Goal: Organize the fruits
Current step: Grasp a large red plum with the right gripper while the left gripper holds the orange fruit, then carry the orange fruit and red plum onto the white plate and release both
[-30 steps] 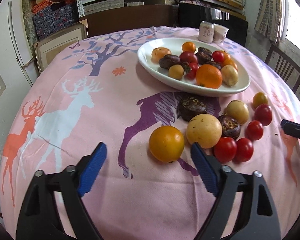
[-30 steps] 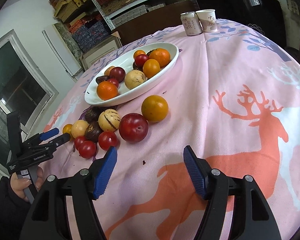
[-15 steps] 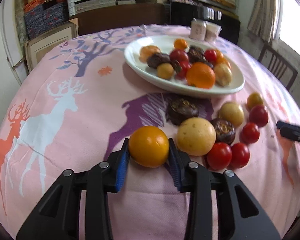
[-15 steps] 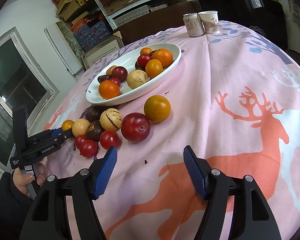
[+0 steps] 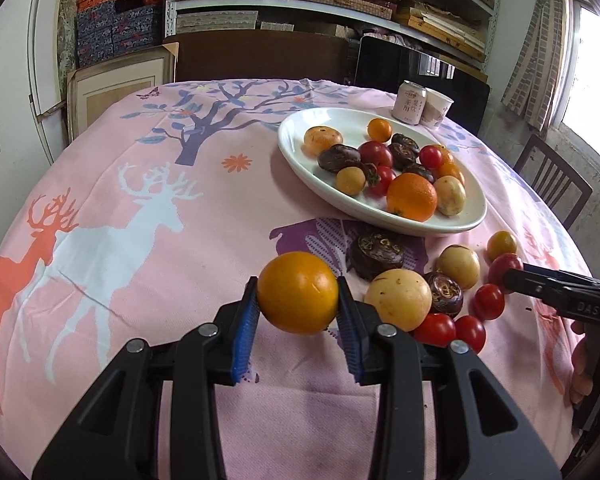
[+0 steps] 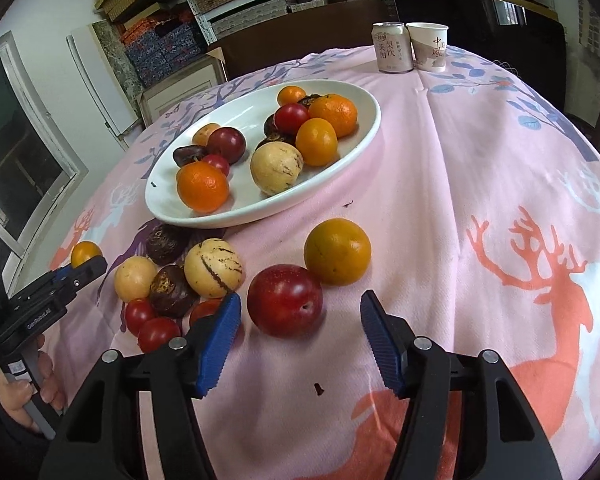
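Orange fruit (image 5: 298, 292) clamped between blue pads, off the cloth, red plum (image 6: 285, 305) on cloth beside another orange (image 6: 337, 251), pale melons, dark fruits, cherry tomatoes clustered near white plate (image 6: 364, 136) heaped with mixed fruit

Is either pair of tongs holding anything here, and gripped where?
Left tongs grip the orange fruit by its two sides. Right tongs hold nothing.

**Fruit and tableware, counted**

One white plate (image 5: 294, 140). At its 1 o'clock stand one can (image 5: 410, 103) and one paper cup (image 5: 437, 107).

Off the plate, around its 6 o'clock:
- one large orange (image 5: 298, 292)
- two pale yellow fruits (image 5: 398, 300)
- two dark brown fruits (image 5: 376, 254)
- four cherry tomatoes (image 5: 488, 301)
- one small orange fruit (image 5: 502, 242)
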